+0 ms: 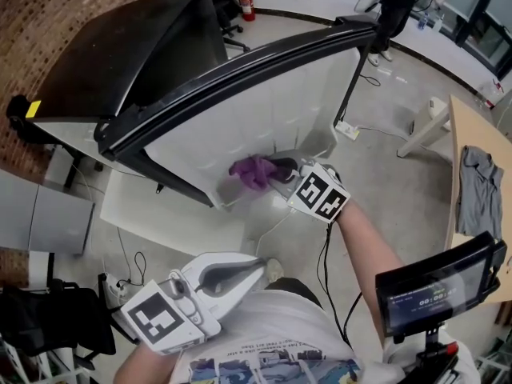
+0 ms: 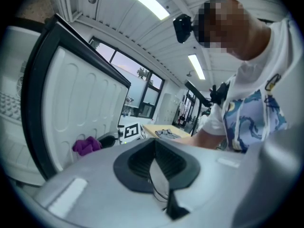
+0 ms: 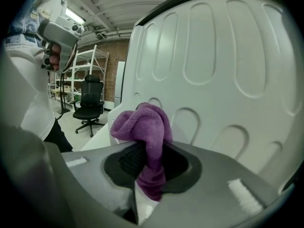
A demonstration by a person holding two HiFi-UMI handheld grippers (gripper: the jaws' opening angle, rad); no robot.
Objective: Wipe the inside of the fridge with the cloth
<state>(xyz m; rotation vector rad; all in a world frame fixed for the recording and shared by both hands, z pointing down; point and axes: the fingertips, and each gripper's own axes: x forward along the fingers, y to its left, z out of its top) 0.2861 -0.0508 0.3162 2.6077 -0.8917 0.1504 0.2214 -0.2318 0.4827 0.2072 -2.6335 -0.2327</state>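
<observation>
Now | right gripper (image 3: 151, 167) clenched on purple cloth (image 3: 142, 125) by fridge panel (image 3: 213, 56) | left gripper (image 2: 154, 161) clenched empty, per own view

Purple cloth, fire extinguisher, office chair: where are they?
purple cloth (image 3: 145, 125), right gripper view, its bunched top.
fire extinguisher (image 1: 246, 3), head view, its red body.
office chair (image 3: 93, 89), right gripper view, its backrest.

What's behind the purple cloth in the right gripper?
The white moulded plastic inner fridge panel, with oval recesses. The crumpled purple cloth covers any contact spot, so touching can't be confirmed.
</observation>
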